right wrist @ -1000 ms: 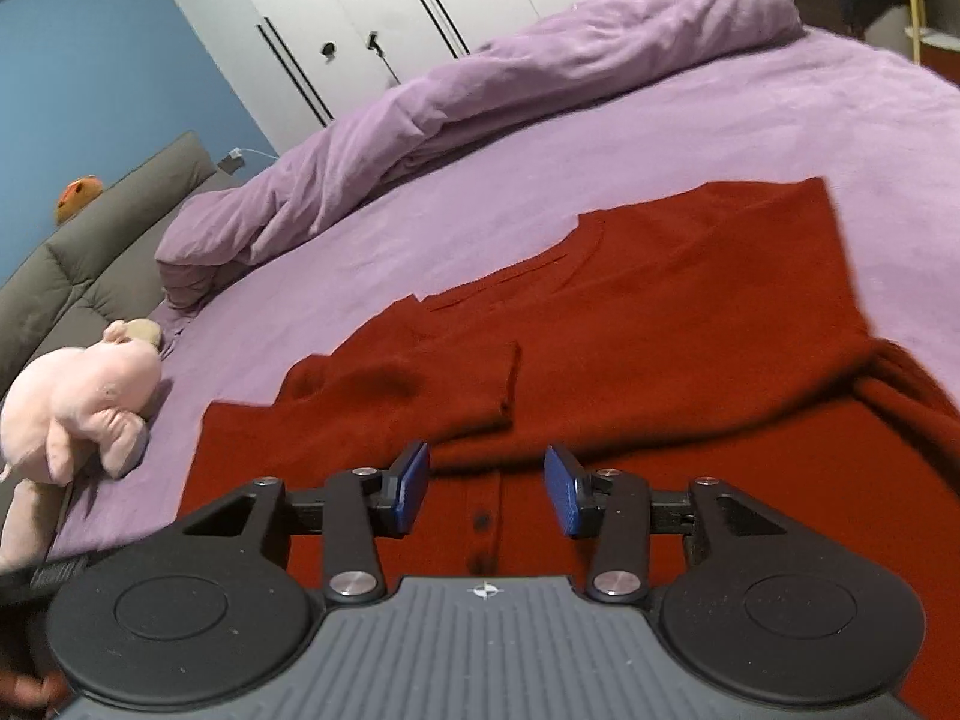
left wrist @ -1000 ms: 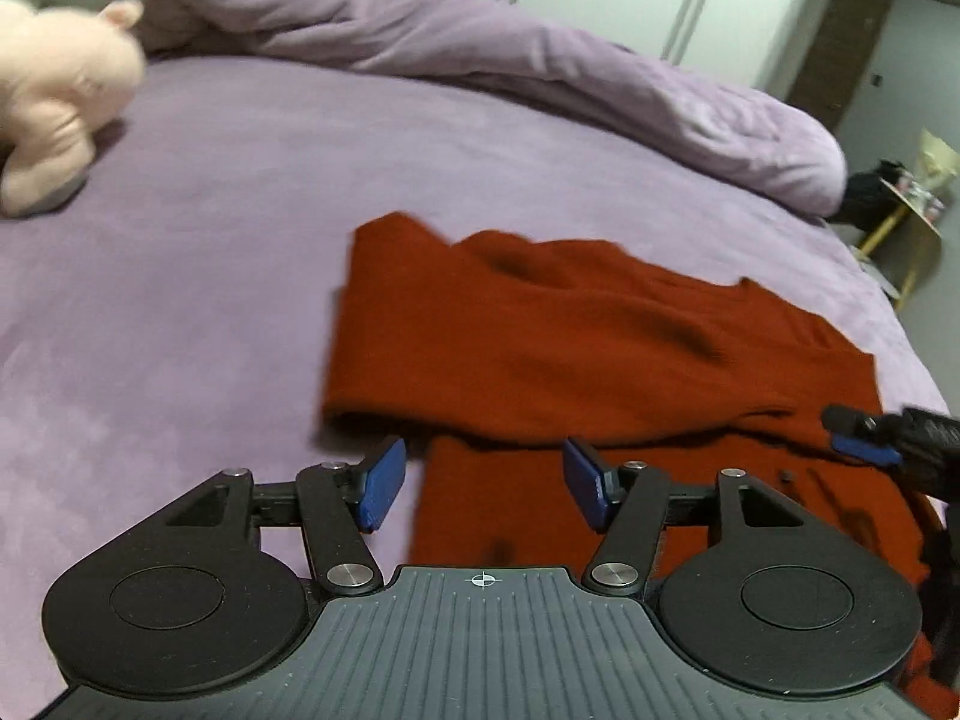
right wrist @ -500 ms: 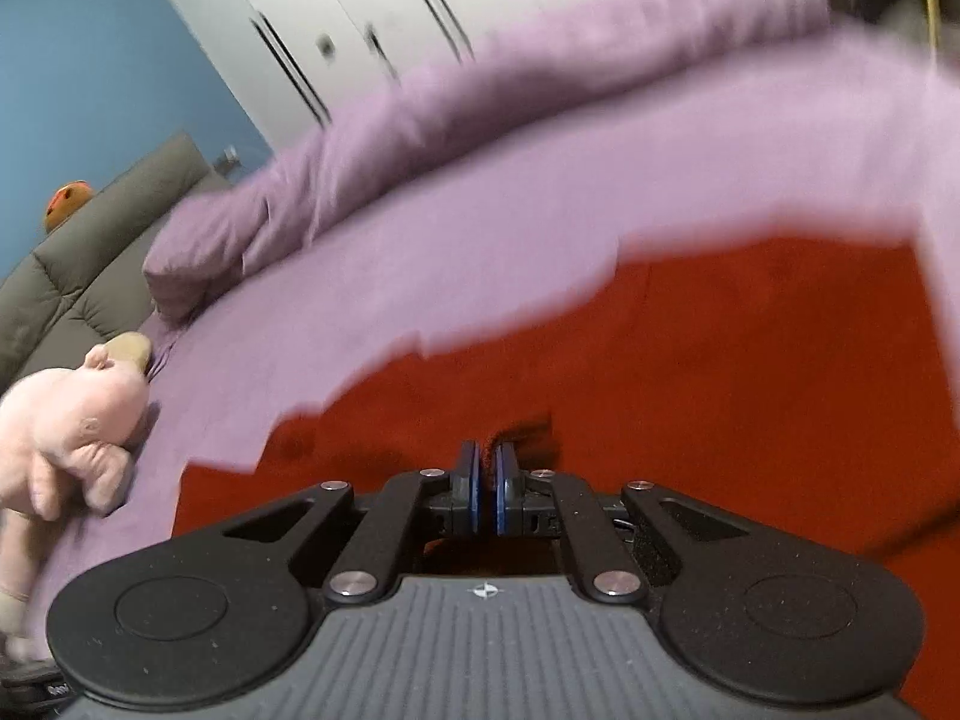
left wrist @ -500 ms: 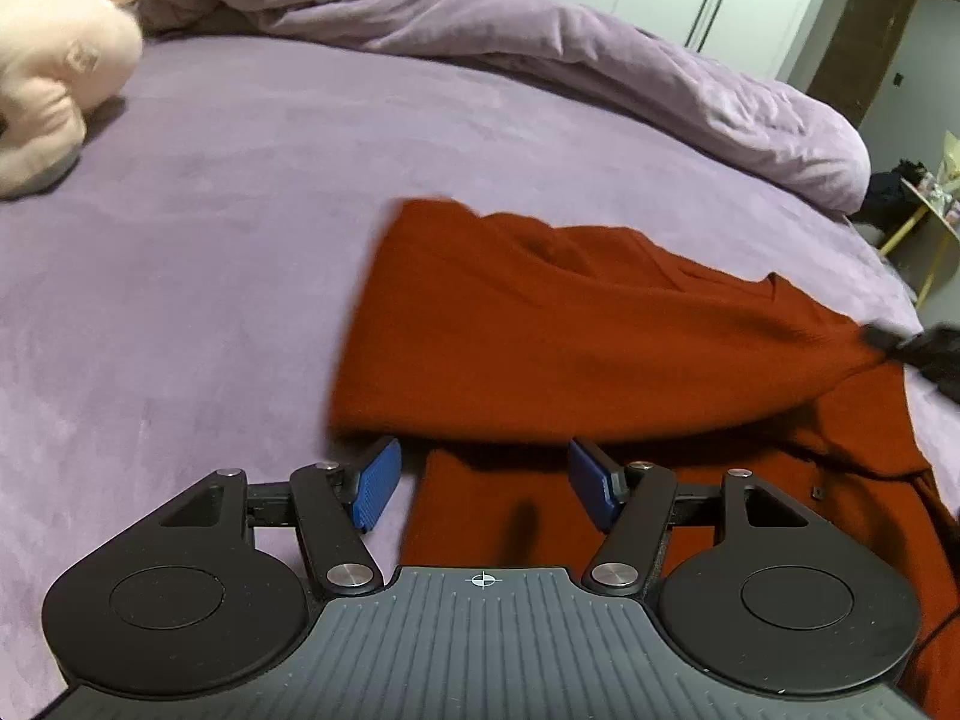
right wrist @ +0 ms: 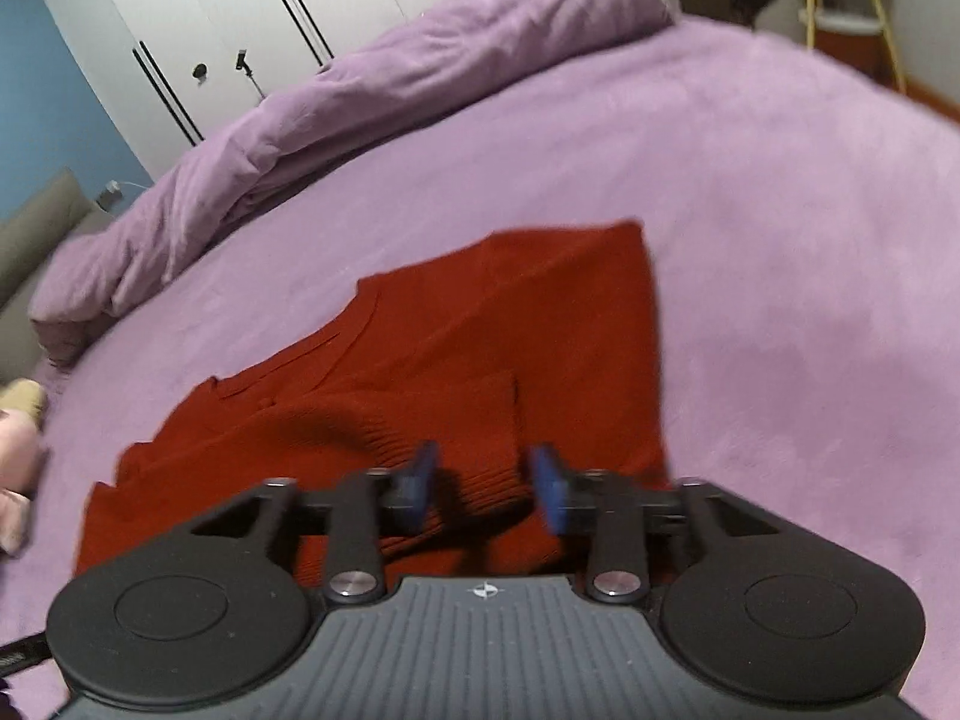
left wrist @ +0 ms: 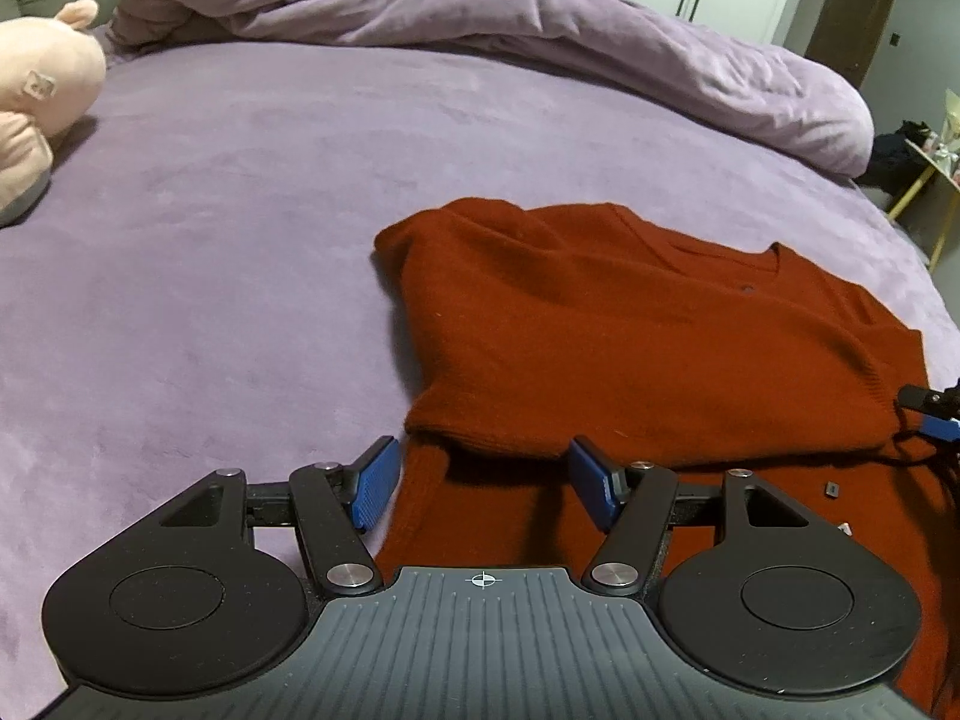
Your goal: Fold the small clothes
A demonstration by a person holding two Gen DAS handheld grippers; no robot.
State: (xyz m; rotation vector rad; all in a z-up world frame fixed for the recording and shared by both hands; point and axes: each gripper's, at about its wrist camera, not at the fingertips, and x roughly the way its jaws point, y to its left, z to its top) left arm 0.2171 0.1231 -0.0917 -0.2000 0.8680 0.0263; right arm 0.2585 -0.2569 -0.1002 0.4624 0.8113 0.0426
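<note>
Here both pairs of fingers were held apart and empty, the left gripper [left wrist: 481, 483] at the near edge of the red sweater [left wrist: 630, 348], the right gripper [right wrist: 483, 483] over a ribbed sleeve cuff. A sleeve fold seemed finished; next, the hem would need gripping. The sweater was spread on the purple bed [left wrist: 210, 228], partly folded, soft and rumpled.

A wide bed [left wrist: 252, 228] covered in lilac plush carries everything here. Just ahead of the left claw [left wrist: 483, 483] a rust-red sweater [left wrist: 630, 330] lies spread flat on it, one sleeve folded across its body. Beyond the sweater a bunched lilac duvet [left wrist: 480, 18] runs along the far edge. Far off to the claw's left rests a pink plush toy [left wrist: 42, 90].
</note>
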